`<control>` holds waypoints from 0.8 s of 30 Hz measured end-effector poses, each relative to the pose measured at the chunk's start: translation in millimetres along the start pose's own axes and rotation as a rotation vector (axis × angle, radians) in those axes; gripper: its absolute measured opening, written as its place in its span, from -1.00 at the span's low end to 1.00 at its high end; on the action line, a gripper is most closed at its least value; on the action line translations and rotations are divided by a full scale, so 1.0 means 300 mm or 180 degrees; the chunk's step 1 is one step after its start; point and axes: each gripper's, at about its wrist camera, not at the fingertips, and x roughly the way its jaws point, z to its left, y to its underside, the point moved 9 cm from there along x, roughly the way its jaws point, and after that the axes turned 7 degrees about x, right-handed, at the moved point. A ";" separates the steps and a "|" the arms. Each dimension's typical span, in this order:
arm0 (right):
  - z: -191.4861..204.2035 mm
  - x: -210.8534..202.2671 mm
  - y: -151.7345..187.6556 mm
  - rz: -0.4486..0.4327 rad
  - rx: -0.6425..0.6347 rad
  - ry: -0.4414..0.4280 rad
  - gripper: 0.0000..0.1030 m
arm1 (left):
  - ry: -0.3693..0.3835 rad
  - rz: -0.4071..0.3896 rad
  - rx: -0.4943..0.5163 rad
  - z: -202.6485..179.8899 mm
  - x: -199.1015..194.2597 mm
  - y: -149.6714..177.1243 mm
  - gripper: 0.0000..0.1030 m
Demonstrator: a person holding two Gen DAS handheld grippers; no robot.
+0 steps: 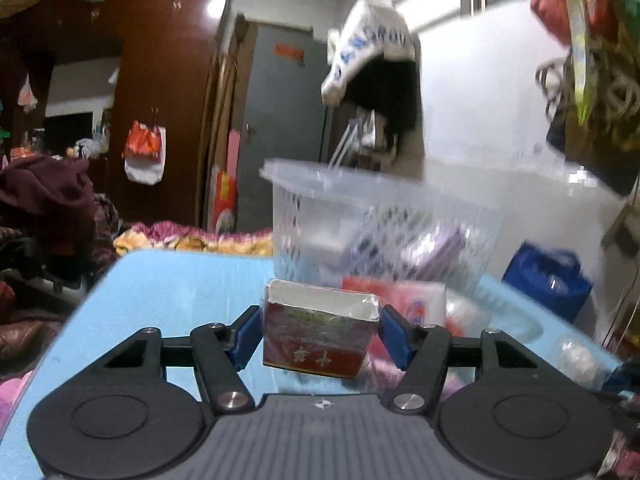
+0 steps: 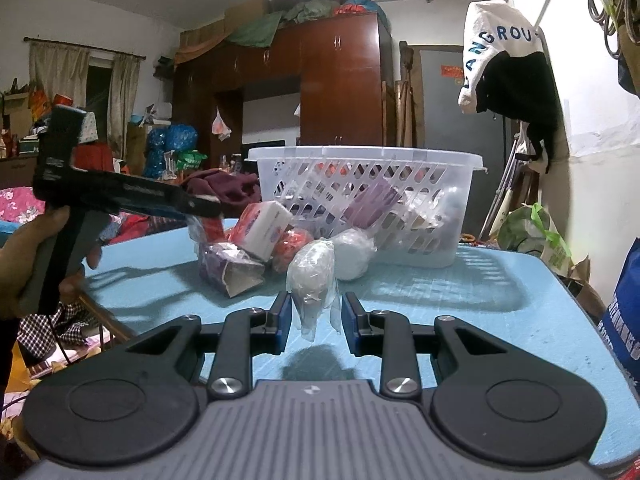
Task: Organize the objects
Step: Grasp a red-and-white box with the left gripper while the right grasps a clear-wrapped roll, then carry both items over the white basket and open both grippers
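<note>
Left gripper (image 1: pixel 320 334) clamps the red carton (image 1: pixel 318 332) above the blue table (image 1: pixel 180 280); lift over the white basket (image 1: pixel 384 216) rim before releasing (right gripper (image 2: pixel 313 320) open astride a bagged white ball (image 2: pixel 311 270)).

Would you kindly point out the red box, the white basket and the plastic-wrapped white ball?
red box (image 1: pixel 316 344): left wrist view, its red front face.
white basket (image 2: pixel 360 154): right wrist view, its front rim.
plastic-wrapped white ball (image 2: pixel 312 270): right wrist view, its wrapped middle.
</note>
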 end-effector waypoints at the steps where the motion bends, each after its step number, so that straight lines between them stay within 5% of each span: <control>1: -0.003 -0.002 -0.003 -0.0010 0.0002 0.0003 -0.40 | -0.0005 -0.0056 -0.0030 0.009 -0.014 -0.010 0.28; 8: 0.002 -0.004 -0.077 -0.0106 -0.0044 -0.0042 -0.40 | 0.0149 -0.0322 -0.0145 0.017 -0.069 -0.085 0.28; 14: -0.009 0.075 -0.389 -0.0305 -0.0284 -0.0008 -0.41 | 0.0566 -0.0572 -0.0171 -0.064 -0.033 -0.302 0.28; 18: -0.052 0.247 -0.559 -0.0266 -0.0493 0.0241 -0.42 | 0.0699 -0.0411 -0.0303 -0.125 0.120 -0.442 0.28; 23: -0.117 0.464 -0.567 0.0085 -0.0656 0.0499 -0.40 | 0.0533 -0.0164 -0.0376 -0.152 0.331 -0.455 0.30; 24: -0.125 0.485 -0.562 0.0114 -0.0599 0.0482 -0.28 | 0.0460 -0.0125 -0.0384 -0.145 0.354 -0.448 0.36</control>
